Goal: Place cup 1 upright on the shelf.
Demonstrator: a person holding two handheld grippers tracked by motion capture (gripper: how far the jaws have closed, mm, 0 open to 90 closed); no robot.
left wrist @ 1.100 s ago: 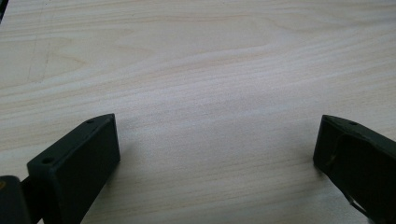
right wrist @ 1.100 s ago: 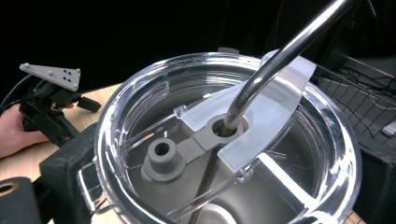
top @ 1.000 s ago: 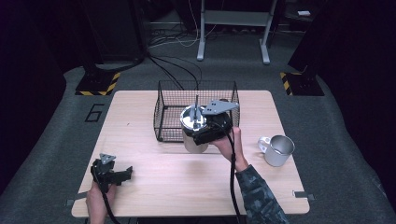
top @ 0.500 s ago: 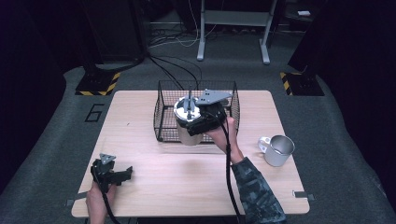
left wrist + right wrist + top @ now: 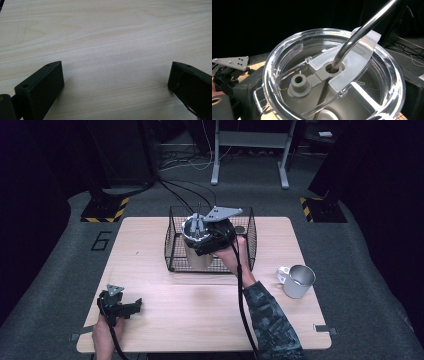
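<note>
The right gripper (image 5: 200,237) clamps the upright lidded tumbler (image 5: 196,251) directly above the wire basket (image 5: 172,250), straw vertical, while the left gripper (image 5: 131,307) rests spread apart, far off.

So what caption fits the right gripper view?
Hand-held gripper clamped around a tumbler with clear lid and metal straw.

Clear glossy plastic lid (image 5: 332,75), shiny metal straw (image 5: 362,27), matt pale wood table (image 5: 105,37).
</note>
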